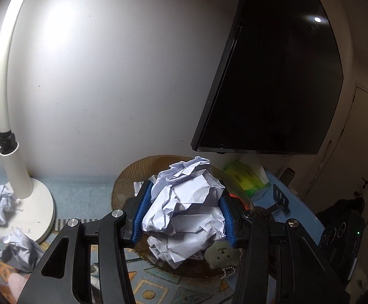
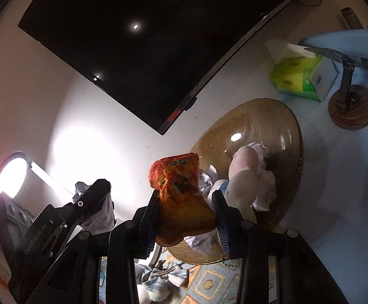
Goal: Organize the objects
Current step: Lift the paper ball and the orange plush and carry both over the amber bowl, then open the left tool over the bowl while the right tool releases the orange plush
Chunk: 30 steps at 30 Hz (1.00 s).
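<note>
My left gripper (image 1: 184, 212) clamps a paper ball (image 1: 186, 212); my right gripper (image 2: 187, 215) pinches an orange packet (image 2: 181, 197), both over the bowl (image 2: 265, 116) at 12. Toys, paper already in; two balls (image 1: 0, 204) remain at 9.

L claw (image 1: 184, 215) clamps crumpled paper ball (image 1: 186, 212) over amber bowl (image 1: 123, 185); lamp base (image 1: 36, 210) left.

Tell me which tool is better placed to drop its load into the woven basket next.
Left, I'd judge. The left tool holds the crumpled paper ball directly over the woven basket. The right tool grips an orange snack bag nearer the basket's edge.
</note>
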Tool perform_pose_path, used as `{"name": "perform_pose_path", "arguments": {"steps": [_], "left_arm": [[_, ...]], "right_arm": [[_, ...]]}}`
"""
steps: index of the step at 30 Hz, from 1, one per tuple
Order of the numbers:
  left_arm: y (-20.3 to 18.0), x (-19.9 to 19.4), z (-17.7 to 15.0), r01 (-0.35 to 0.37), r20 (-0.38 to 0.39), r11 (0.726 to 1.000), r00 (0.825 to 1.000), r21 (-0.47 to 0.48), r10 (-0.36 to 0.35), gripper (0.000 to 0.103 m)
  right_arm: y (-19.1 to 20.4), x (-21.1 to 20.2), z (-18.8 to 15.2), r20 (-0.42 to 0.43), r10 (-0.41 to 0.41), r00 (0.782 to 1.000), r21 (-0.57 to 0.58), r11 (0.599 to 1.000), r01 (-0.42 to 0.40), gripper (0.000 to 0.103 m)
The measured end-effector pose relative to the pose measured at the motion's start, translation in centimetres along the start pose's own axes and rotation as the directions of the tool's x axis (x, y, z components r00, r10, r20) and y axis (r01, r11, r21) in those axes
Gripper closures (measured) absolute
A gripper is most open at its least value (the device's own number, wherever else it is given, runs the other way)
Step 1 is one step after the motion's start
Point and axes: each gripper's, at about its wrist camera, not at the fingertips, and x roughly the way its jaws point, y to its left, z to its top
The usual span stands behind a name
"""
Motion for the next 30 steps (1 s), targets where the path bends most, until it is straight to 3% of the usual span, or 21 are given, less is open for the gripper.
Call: {"name": "perform_pose_path", "arguments": {"steps": [2,4,11,16,21,25,28,30], "left_arm": [[0.9,0.9,-0.4,0.008,0.018,0.999,1.0,-0.04,-0.007,0.057],[1.5,2.4,-0.6,-0.01,-0.057,0.999,0.998,-0.042,0.008,0.057],[4.0,3.8,-1.9,0.015,-0.115,0.99,0.993,-0.143,-0.032,0.057],[3.5,5.1,-3.3,0.04,-0.169,0.989,0.983,-0.145,-0.064,0.057],[3.1,6.4,-3.7,0.088,-0.193,0.981,0.974,-0.175,-0.122,0.057],[2.8,7.6,-4.1,0.076,-0.201,0.979,0.973,-0.19,-0.114,0.054],[3.5,8.6,-4.3,0.075,-0.215,0.971,0.969,-0.228,-0.125,0.043],[4.0,8.5,-4.1,0.118,-0.183,0.955,0.968,-0.271,-0.172,0.019]], "right_arm": [[-0.2,0.3,-0.1,-0.006,-0.004,1.0,-0.001,1.0,0.004,0.064],[-0.4,0.7,-0.3,-0.021,-0.022,1.0,-0.006,1.0,0.022,0.064],[-0.7,1.4,-0.8,-0.037,-0.059,0.998,-0.03,0.998,0.058,0.063],[-0.4,0.8,-0.8,0.016,-0.088,0.996,-0.072,0.993,0.088,0.062],[-0.4,0.2,-0.6,0.042,-0.062,0.997,-0.078,0.995,0.065,0.062],[-0.4,0.3,-0.5,0.035,-0.057,0.998,-0.07,0.996,0.06,0.059],[-0.2,0.3,-0.4,0.037,-0.055,0.998,-0.079,0.995,0.057,0.059],[0.5,0.1,-0.4,0.05,-0.063,0.997,-0.116,0.991,0.069,0.059]]}}
